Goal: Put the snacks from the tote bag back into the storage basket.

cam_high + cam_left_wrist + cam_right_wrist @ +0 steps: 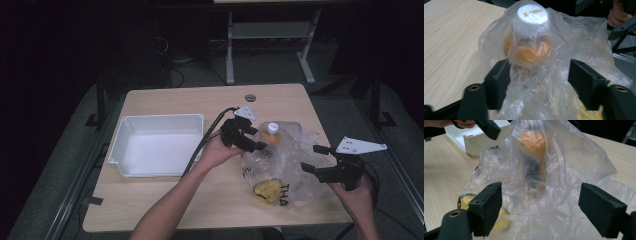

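Plastic bag [285,160], clear and crumpled, lies on the right half of the wooden table [165,200] in the high view, with an orange bottle [270,136] with a white cap [272,127] standing inside its far end and a yellow lump [268,190] inside its near end. From the bottom the left forearm reaches forward, and the left gripper [260,142] sits at the bag's left edge beside the bottle, jaws apart. At the bag's right edge the right gripper [315,160] is held low, jaws spread wide. A white bin [117,145], nothing in it, sits on the table's left half. In the left gripper view the jaws stand apart with bag film bunched between them; the cap [533,13] and bottle [529,53] rise just beyond. In the right gripper view the jaws are wide apart before the bag [574,165]; the bottle [534,145] shows through the film, the yellow lump [467,201] lies low left, and the bin [471,142] stands behind.
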The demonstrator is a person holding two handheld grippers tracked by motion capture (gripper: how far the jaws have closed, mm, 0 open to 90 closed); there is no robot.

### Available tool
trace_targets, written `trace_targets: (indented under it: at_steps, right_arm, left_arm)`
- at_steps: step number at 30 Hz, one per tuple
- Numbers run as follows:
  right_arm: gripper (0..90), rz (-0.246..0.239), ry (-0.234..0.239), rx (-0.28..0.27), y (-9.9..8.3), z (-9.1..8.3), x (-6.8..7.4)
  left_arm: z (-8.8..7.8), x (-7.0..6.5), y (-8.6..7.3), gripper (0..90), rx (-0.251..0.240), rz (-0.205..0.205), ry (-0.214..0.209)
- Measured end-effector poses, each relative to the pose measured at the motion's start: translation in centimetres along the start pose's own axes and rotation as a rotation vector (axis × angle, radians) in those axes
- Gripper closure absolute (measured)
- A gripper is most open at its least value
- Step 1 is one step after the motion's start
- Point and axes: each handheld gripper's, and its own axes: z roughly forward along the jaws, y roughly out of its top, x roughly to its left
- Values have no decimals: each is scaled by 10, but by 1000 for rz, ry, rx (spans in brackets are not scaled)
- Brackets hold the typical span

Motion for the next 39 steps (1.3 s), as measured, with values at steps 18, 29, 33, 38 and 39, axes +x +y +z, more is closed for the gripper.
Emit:
trace_targets:
  at_steps: [18,29,33,38,39]
  right_arm:
    - [206,-7,-1,-7,0,-2,0]
    - [239,-14,-12,20,-2,0,1]
    - [303,-29,-26,48,-1,2,3]
    - [365,-28,-17,79,-3,7,3]
    - [391,-34,-16,95,-3,10,4]
  left_arm:
    - [5,7,-1,888,43,-13,41]
    - [-9,10,-26,892,109,-27,69]
    - [-14,9,-32,891,105,-36,67]
    - [-19,9,-39,890,128,-29,75]
    - [-21,10,-42,889,130,-35,74]
